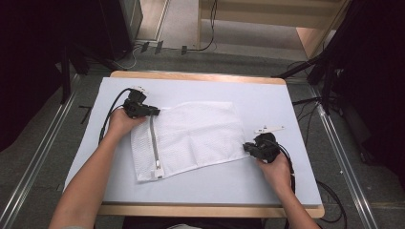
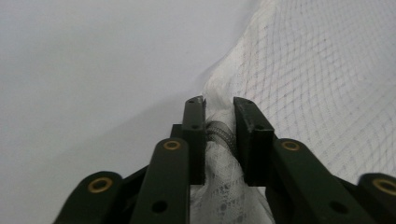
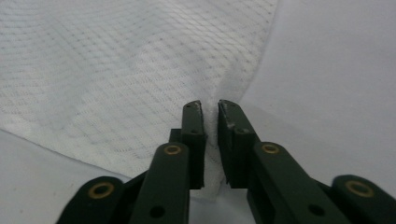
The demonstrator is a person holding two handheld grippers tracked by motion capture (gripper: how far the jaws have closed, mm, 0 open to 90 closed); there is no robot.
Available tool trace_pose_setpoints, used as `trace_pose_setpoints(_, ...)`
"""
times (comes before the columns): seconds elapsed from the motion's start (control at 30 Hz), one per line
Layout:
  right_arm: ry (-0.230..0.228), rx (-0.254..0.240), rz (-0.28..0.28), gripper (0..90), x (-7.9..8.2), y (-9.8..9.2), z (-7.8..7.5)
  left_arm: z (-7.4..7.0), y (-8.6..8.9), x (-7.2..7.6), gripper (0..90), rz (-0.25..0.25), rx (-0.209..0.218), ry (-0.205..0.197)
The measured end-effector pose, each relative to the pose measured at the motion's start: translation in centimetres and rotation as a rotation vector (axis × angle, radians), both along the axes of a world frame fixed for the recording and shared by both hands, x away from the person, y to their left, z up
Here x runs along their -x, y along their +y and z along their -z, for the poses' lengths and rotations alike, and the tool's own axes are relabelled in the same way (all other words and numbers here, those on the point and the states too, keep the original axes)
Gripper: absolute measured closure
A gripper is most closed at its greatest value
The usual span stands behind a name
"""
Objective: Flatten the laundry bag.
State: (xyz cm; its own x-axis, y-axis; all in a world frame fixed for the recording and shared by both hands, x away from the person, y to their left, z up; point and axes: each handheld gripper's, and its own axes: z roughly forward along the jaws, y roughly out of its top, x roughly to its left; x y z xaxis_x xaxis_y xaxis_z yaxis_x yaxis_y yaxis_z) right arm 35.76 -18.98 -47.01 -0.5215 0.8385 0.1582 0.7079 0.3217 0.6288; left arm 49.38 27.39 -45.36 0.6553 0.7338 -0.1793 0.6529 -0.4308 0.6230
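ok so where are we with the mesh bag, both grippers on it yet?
Done: both grips look made. The left gripper is shut on the mesh bag at the far end of its zipper; the right gripper pinches the opposite corner. In hand: the bag is held between them, still lying on the table. Left: whatever follows; the zipper looks closed, slider at the near end.

White mesh laundry bag w/ zipper along its left edge, lying flat, slightly skewed, mid worktop. Far-left corner and right corner each pinched between jaws.
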Motion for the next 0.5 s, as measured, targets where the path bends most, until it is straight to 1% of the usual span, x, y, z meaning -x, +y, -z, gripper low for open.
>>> trace_pose_setpoints(0.03,0.012,-0.011,0.004,90.0,-0.1,0.0,0.0,0.0,0.0,0.0,80.6,0.004,-0.001,0.004)
trace_pose_setpoints(0.07,0.012,-0.011,0.004,90.0,-0.1,0.0,0.0,0.0,0.0,0.0,80.6,-0.003,-0.002,0.003)
trace_pose_setpoints(0.1,0.03,-0.022,-0.003,90.0,-0.3,-0.1,0.0,0.0,0.0,0.0,85.0,-0.009,-0.003,0.009)
trace_pose_setpoints(0.13,0.031,-0.014,-0.012,90.0,-0.4,-0.1,-0.1,0.0,0.0,0.0,86.2,-0.015,-0.002,0.009)
trace_pose_setpoints(0.17,0.035,-0.009,-0.014,90.0,-0.5,0.0,-0.2,0.0,0.0,-0.1,86.8,-0.036,0.002,0.028)
trace_pose_setpoints(0.2,0.042,-0.008,-0.014,90.0,-0.6,0.0,-0.3,0.0,0.0,-0.1,87.1,-0.036,0.002,0.028)
trace_pose_setpoints(0.27,0.043,-0.01,-0.014,90.0,-0.8,0.0,-0.3,-0.1,0.0,-0.1,87.4,-0.048,0.006,0.039)
trace_pose_setpoints(0.3,0.042,-0.015,-0.009,90.0,-0.9,-0.1,-0.3,-0.2,0.2,-0.1,87.5,-0.073,0.023,0.067)
trace_pose_setpoints(0.33,0.042,-0.015,-0.009,90.0,-0.9,-0.1,-0.3,-0.2,0.2,-0.1,87.5,-0.073,0.023,0.067)
trace_pose_setpoints(0.37,0.035,-0.022,0.001,90.0,-1.4,-0.3,-0.4,-0.4,0.3,0.2,87.5,-0.08,0.027,0.075)
trace_pose_setpoints(0.4,0.035,-0.023,0.007,90.0,-1.8,-0.4,-0.5,-0.5,0.4,0.5,87.4,-0.084,0.025,0.071)
trace_pose_setpoints(0.43,0.033,-0.028,0.011,90.0,-2.1,-0.5,-0.5,-0.6,0.5,0.7,87.4,-0.086,0.037,0.073)
trace_pose_setpoints(0.47,0.037,-0.022,0.015,90.0,-2.5,-0.5,-0.5,-0.6,0.5,0.7,87.4,-0.086,0.037,0.073)
trace_pose_setpoints(0.5,0.037,-0.022,0.015,90.0,-2.5,-0.5,-0.5,-0.8,0.6,0.9,87.4,-0.088,0.046,0.076)
